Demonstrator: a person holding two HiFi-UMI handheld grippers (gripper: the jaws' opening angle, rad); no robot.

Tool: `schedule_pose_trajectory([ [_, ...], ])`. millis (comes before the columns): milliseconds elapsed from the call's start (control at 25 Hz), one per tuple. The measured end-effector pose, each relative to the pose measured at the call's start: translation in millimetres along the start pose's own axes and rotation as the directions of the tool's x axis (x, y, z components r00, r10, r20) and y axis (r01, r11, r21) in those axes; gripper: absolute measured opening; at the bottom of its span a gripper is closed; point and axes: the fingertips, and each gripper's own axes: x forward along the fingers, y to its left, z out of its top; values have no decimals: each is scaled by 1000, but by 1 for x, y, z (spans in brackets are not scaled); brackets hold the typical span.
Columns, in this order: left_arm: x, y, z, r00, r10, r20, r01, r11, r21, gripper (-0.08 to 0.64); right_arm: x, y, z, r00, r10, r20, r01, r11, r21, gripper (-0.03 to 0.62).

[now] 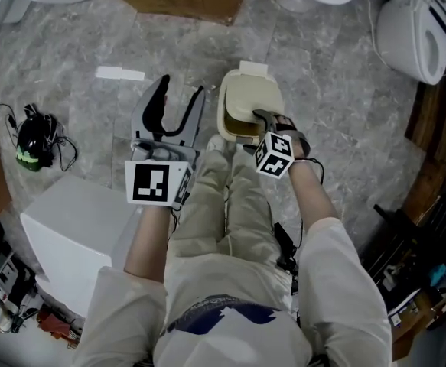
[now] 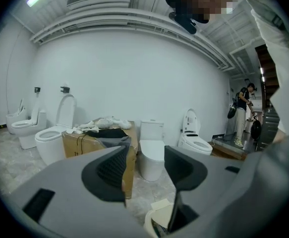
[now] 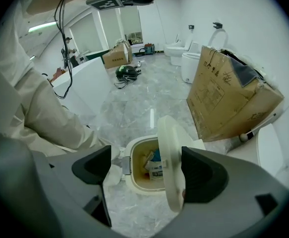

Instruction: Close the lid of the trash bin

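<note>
The bin [image 3: 140, 189] and its lid [image 3: 170, 150] look like smooth cream plastic with a soft sheen. The floor [image 3: 134, 103] is polished grey stone, veined like marble (bright reflections run across it). The box [image 3: 228, 98] is plain brown cardboard, matt and creased. The toilet [image 2: 151, 152] is glossy white ceramic. The left gripper [image 2: 145, 163] has a matt grey plastic shell, and its pads [image 2: 112, 168] are dark and ribbed. The trousers [image 1: 215, 205] are pale, wrinkled cloth.
</note>
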Motion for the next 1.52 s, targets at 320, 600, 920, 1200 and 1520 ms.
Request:
schedule_pose_trajectory([
  [320,4,-7,-30,1000,-8,-14,8,1000,3,224,30,37,-19,1000,13,3,-13,1000,-18,439],
  [600,5,-10,-66,999,-14,-30,14,1000,17,224,63,60,-34,1000,-2,19,2,1000,9,429],
  [920,20,-23,-120,999,-27,-34,27,1000,8,224,97,71,-49,999,-21,34,21,1000,7,408],
  [1200,37,-34,-157,999,-32,-42,32,999,-8,224,120,75,-60,1000,-8,29,8,1000,-1,405],
  [1520,47,-30,-171,999,-26,-38,26,1000,0,224,141,77,-69,1000,-4,25,3,1000,9,404],
])
